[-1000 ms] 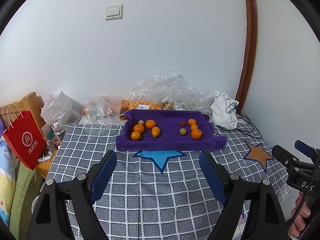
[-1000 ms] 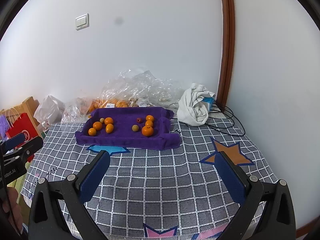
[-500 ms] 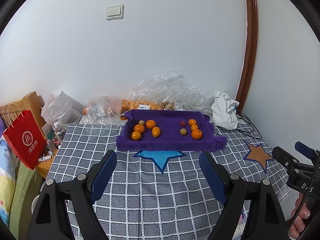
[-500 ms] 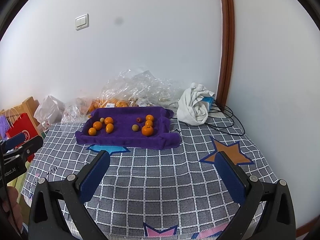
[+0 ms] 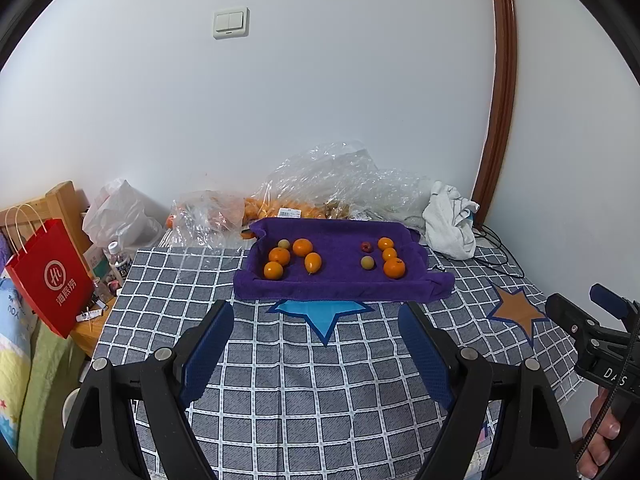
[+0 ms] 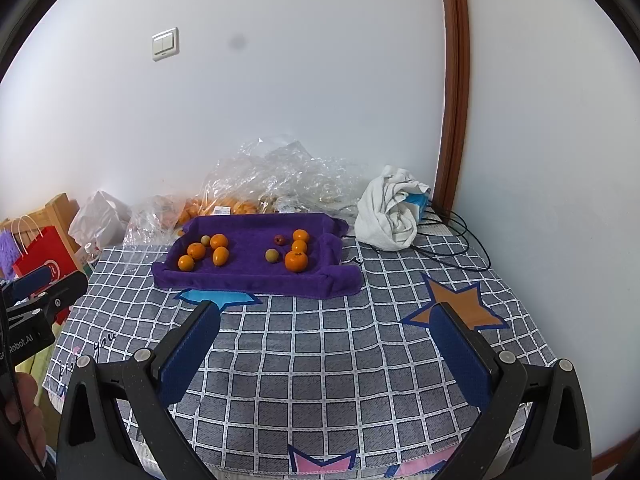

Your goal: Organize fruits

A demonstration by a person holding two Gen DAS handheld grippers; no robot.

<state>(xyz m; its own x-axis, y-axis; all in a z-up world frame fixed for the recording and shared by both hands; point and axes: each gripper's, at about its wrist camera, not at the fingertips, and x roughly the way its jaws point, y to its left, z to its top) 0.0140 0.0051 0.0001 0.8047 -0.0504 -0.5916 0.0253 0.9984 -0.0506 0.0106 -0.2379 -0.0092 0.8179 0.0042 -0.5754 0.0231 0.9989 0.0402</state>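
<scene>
My left gripper (image 5: pixel 316 322) and right gripper (image 6: pixel 328 324) hanging jaws apart, empty, "DAS" reading on my right tool, purple tray (image 5: pixel 340 294) at 12 o'clock holding oranges (image 5: pixel 394 268), red bag (image 5: pixel 52 276) at 9 o'clock.

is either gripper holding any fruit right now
No. The left gripper and right gripper are both open and empty; the fruit lies on the purple towel.
</scene>
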